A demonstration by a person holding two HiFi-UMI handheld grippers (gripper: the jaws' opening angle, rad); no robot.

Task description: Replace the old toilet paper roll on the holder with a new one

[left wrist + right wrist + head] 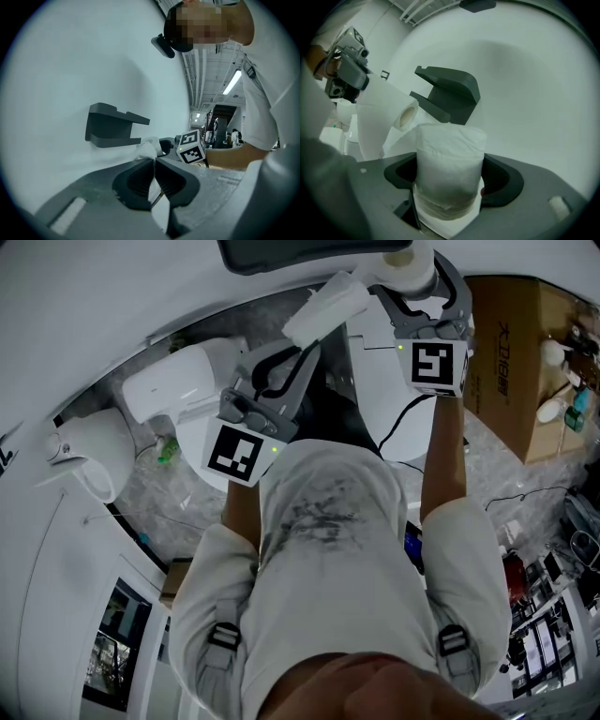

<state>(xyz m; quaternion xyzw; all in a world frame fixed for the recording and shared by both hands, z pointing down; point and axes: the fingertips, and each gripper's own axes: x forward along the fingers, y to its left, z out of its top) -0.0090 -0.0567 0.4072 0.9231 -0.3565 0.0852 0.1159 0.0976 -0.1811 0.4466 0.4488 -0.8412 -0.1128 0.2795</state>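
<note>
A dark grey paper holder [450, 91] juts from the white wall [70, 70] and carries no roll; it also shows as holder [112, 124]. My right gripper [447, 180] is shut on a full white toilet roll [449, 159], upright between the jaws, just below the holder. My left gripper [153, 161] is shut on a thin sheet of paper [147, 149]. In the right gripper view that sheet hangs from the old roll [405, 115], whose cardboard core shows, left of the holder. From above, the left gripper [302, 338] and right gripper [412, 292] sit side by side near the wall.
A white toilet [178, 381] stands at the left on the grey speckled floor [187, 512]. A cardboard box [516, 352] with small bottles stands at the right. A black cable [525, 495] lies on the floor beside the person's right arm.
</note>
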